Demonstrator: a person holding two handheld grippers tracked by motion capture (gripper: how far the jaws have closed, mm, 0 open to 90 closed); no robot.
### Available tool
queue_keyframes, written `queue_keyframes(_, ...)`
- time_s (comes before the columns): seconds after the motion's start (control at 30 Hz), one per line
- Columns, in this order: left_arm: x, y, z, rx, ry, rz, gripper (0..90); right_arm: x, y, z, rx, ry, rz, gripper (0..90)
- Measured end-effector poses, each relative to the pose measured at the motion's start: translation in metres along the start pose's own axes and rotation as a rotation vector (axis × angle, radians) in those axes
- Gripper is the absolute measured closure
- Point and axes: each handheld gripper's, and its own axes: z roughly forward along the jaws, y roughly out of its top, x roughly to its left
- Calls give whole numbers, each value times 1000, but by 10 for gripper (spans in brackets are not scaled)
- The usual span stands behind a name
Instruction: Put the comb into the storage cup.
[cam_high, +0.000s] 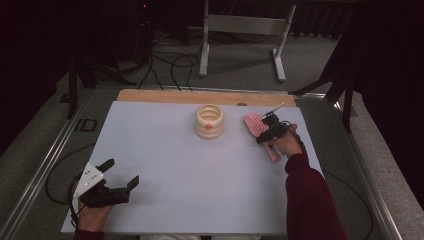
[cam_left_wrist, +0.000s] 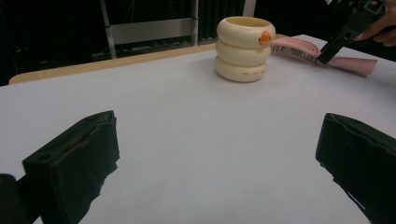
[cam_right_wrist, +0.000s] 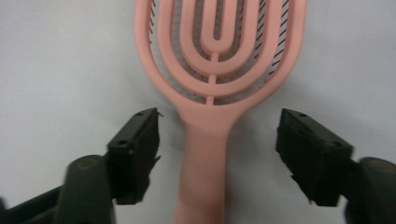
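Your right gripper (cam_right_wrist: 217, 156) sits low over the pink brush (cam_right_wrist: 215, 70), jaws apart and straddling the neck where the handle meets the head; both pads stand clear of the plastic, so nothing is held yet. No earlier look is on hand, so judge only from how it sits now. In the right gripper view the brush runs straight up the middle, handle toward you, vented head away, bristles down on the white table (cam_high: 165, 150). That is the relation that counts: the handle's long axis lies across the closing line of the jaws, which is what you want for a pinch on the neck. In the high view the brush (cam_high: 254, 125) lies at the far right of the table, just right of the cream ring cup (cam_high: 209, 121) and apart from it, its handle slanting toward the near right under your right hand. Your left gripper (cam_high: 121, 172) rests at the near left corner, jaws wide and empty, well apart from the brush, so the right one is plainly the nearer. I judge the next move is a straight close on the neck; keep the jaws centred so the brush does not twist.
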Motion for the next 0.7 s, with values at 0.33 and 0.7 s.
queue_keyframes(0.33,0,0,0,1,0,1,1,2,0,6,44,35,-12,546)
queue_keyframes(0.7,0,-1,0,3,-1,-1,1,3,1,7,56,32,3,651)
